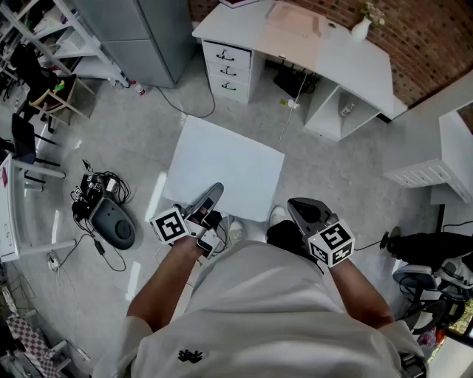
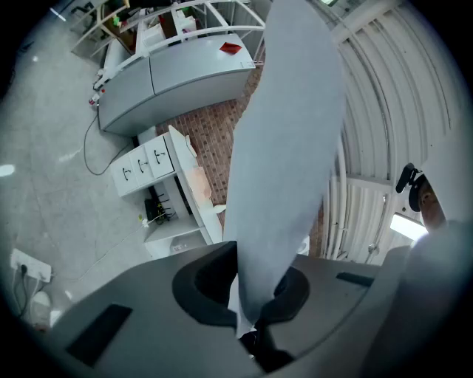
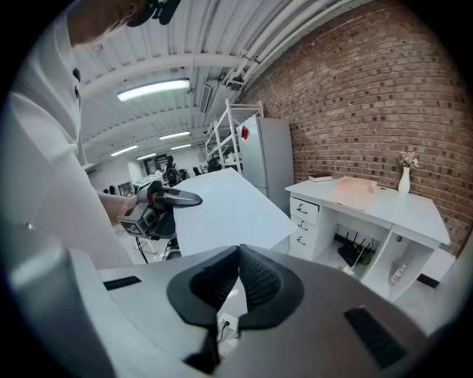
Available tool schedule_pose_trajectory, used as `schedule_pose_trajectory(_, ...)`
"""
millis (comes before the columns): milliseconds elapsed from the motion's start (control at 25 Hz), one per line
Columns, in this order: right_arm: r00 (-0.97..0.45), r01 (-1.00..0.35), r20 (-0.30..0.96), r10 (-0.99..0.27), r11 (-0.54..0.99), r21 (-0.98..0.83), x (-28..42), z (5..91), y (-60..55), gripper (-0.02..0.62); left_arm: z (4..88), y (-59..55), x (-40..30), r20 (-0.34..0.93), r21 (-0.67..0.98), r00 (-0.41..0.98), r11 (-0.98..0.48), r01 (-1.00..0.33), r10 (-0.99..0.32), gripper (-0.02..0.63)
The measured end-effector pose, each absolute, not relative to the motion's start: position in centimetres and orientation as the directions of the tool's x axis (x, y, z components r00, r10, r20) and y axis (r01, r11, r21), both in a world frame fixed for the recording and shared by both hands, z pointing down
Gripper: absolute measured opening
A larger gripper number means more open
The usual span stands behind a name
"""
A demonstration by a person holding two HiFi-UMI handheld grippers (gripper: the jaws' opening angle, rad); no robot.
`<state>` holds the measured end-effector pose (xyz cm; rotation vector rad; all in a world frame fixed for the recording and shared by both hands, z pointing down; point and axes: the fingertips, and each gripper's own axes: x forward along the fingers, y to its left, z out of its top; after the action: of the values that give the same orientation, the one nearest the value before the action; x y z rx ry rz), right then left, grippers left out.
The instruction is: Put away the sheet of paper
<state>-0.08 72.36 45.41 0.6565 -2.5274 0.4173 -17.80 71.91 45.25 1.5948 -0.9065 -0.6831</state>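
Observation:
A white sheet of paper [image 1: 222, 166] hangs flat in the air in front of me, over the grey floor. My left gripper [image 1: 211, 198] is shut on its near edge; in the left gripper view the sheet [image 2: 288, 148] rises from between the closed jaws of the left gripper [image 2: 247, 295]. My right gripper [image 1: 303, 210] is held to the right of the sheet, apart from it. In the right gripper view the right gripper [image 3: 238, 258] has its pads pressed together with nothing between them, and the paper [image 3: 222, 207] and left gripper [image 3: 166, 199] show beyond.
A white desk [image 1: 295, 52] with drawers stands ahead against a brick wall, with a vase [image 1: 361, 28] and a pink sheet [image 1: 295, 18] on top. A grey cabinet [image 1: 140, 37] is at the far left. Cables and a dark device [image 1: 111, 221] lie on the floor to my left.

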Motion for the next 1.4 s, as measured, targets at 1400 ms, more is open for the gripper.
schedule_pose_trajectory(1400,-0.814,-0.54,0.429,-0.392,0.783,-0.308,8.6,48.5,34.2,0.031,40.5,32.0,-9.8,-0.007,0.971,0.498,-0.124,-0.203,-0.867,0.023)
